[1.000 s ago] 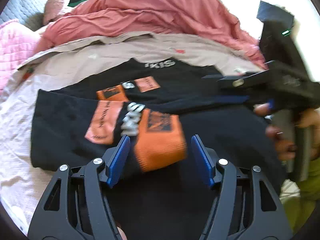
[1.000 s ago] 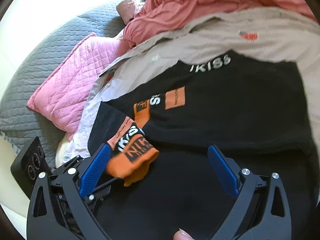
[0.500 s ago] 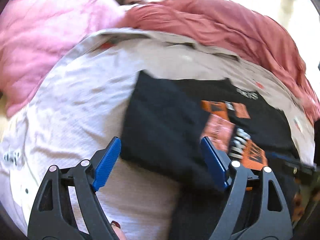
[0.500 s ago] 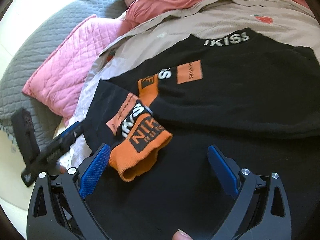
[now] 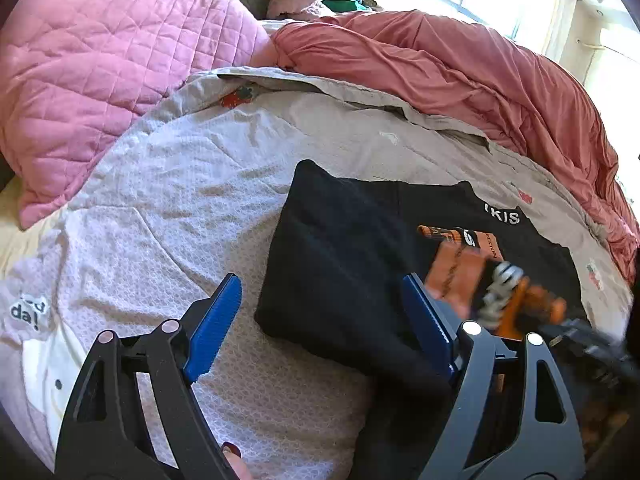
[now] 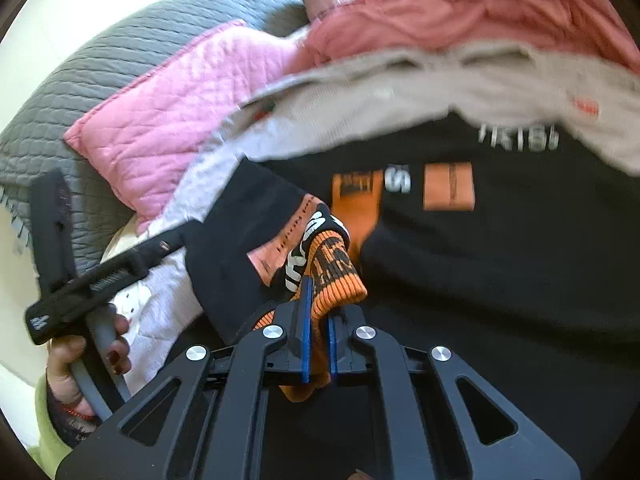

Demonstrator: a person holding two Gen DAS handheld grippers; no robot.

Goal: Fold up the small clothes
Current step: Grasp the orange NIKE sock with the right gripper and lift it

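Note:
A black garment [image 5: 344, 264] with orange patches and white lettering lies on the bed; it also shows in the right wrist view [image 6: 500, 264]. Its orange ribbed cuff [image 6: 340, 276] is pinched between the blue pads of my right gripper [image 6: 318, 320], which is shut on it and lifts it slightly. In the left wrist view the cuff [image 5: 520, 304] appears blurred at the right. My left gripper [image 5: 320, 328] is open and empty, its jaws straddling the garment's folded left edge. The left gripper also shows in the right wrist view [image 6: 120, 268], held by a hand.
A pale patterned sheet [image 5: 168, 208] covers the bed under the garment. A pink quilted pillow [image 5: 100, 68] lies at the far left, a salmon-red blanket [image 5: 460, 68] is bunched along the back, and a grey quilt [image 6: 80, 92] lies behind the pillow.
My right gripper has closed on the orange cuff and raised it. My left gripper has swung left from over the cuff to the garment's left edge, staying open.

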